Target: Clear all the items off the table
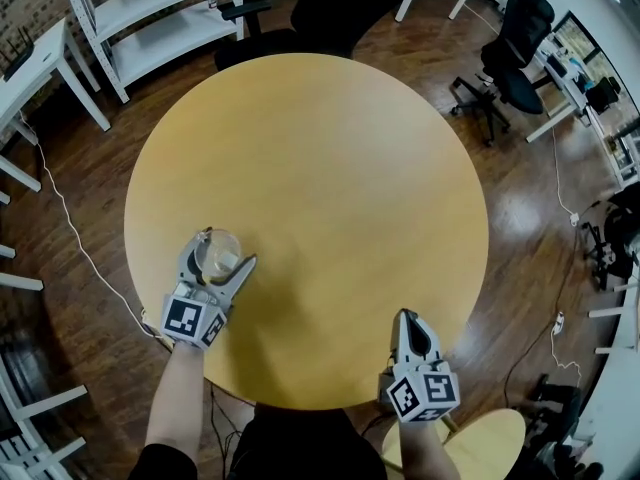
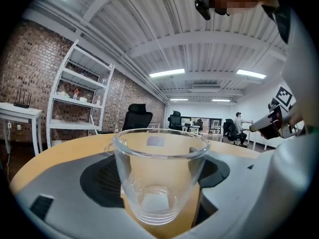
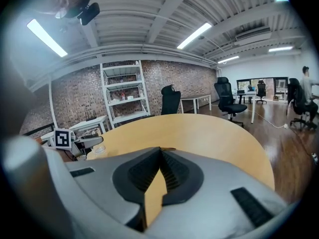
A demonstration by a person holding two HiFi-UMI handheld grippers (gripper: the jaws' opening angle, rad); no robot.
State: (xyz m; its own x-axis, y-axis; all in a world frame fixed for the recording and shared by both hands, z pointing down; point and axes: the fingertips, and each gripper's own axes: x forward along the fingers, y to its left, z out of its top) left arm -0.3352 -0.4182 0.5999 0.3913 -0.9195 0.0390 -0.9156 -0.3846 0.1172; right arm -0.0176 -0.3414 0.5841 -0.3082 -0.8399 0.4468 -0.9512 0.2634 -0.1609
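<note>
Your left hand-held gripper (image 1: 222, 256) has its jaws spread wide around a clear drinking glass (image 2: 159, 176), the dark pads pressing its wall on both sides. The glass is upright and empty, over the near left part of the round wooden worktop (image 1: 330, 158), close to the edge. Whether its base touches the wood cannot be told. Your right hand-held gripper (image 1: 406, 318) rests at the near right edge, well apart from the glass, with its jaws fully together and nothing between them.

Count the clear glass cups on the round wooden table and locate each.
1. The clear glass cup is gripped by the left gripper, over the near-left part of the round wooden table. The tabletop is in full view, so none seems hidden.
</note>
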